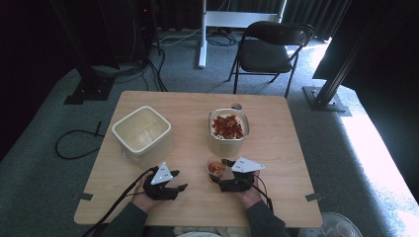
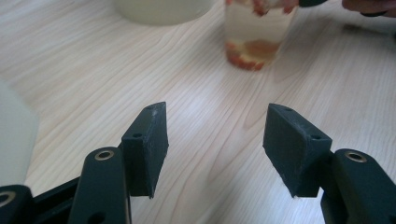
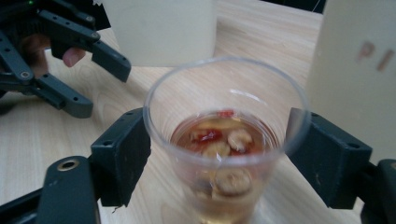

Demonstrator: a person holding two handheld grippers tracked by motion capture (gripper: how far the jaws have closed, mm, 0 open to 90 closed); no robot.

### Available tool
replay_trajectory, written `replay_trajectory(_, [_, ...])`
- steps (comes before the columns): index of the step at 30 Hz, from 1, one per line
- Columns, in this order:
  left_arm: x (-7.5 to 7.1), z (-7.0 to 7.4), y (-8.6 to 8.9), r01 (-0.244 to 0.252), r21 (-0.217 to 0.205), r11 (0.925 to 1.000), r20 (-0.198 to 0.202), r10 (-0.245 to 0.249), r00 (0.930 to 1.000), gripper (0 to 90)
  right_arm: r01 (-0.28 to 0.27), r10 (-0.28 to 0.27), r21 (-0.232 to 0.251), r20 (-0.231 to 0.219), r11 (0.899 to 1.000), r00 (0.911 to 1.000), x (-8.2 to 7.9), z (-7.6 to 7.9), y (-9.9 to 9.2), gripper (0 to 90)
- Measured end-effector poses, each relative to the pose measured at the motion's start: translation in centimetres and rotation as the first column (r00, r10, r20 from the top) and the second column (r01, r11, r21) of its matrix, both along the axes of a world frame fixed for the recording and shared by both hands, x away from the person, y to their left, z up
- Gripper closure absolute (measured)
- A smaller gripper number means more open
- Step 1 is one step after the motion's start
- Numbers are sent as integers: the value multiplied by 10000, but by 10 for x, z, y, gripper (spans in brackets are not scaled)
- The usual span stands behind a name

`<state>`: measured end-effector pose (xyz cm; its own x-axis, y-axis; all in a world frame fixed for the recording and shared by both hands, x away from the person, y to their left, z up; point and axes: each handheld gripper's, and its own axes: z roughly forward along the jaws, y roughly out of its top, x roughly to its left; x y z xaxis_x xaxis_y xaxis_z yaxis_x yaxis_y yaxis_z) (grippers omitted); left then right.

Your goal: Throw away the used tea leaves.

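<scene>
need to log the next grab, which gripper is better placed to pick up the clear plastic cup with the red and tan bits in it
Right. The right gripper already has its jaws either side of the clear plastic cup, probably needing only to close. The left gripper is open over bare wooden table, with the cup farther ahead.

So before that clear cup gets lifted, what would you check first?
1. Clear cup between the right gripper jaws: ok.
2. Pads pressing the cup wall: cannot tell; they look just beside it.
3. Cup upright on the table: ok.
4. Liquid well below the rim: ok.
5. Left gripper open and holding nothing: ok.
6. Tub of red pieces close behind the cup: not ok, lift carefully.
</scene>
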<state>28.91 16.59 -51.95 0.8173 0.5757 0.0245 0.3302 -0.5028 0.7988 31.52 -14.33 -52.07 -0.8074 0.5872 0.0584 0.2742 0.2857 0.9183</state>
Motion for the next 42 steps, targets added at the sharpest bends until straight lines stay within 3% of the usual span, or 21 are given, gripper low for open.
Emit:
replay_trajectory(9, [5,-7,15,-444,-255,9987,-265,437,9987,416,-62,69,-170,394,9998,9992,6,-4,10,258])
replay_trajectory(12, [6,-9,15,-475,-221,9986,-302,469,9984,416,43,-21,-377,565,9993,9984,6,-5,11,285])
replay_trajectory(22, [8,-12,17,-565,-90,9984,-371,561,9977,418,383,-349,-403,813,9985,9961,4,-4,11,317])
replay_trajectory(31, [9,-14,17,-590,-48,9982,-418,588,9974,422,1095,-1069,-216,966,9938,9896,5,4,-5,343])
replay_trajectory(37, [9,-14,17,-601,-27,9982,-458,599,9972,422,1645,-1636,14,1110,9864,9803,6,15,-22,344])
replay_trajectory(42, [9,-15,17,-609,-14,9981,-497,607,9969,422,2218,-2192,-91,1170,9751,9686,7,23,-36,343])
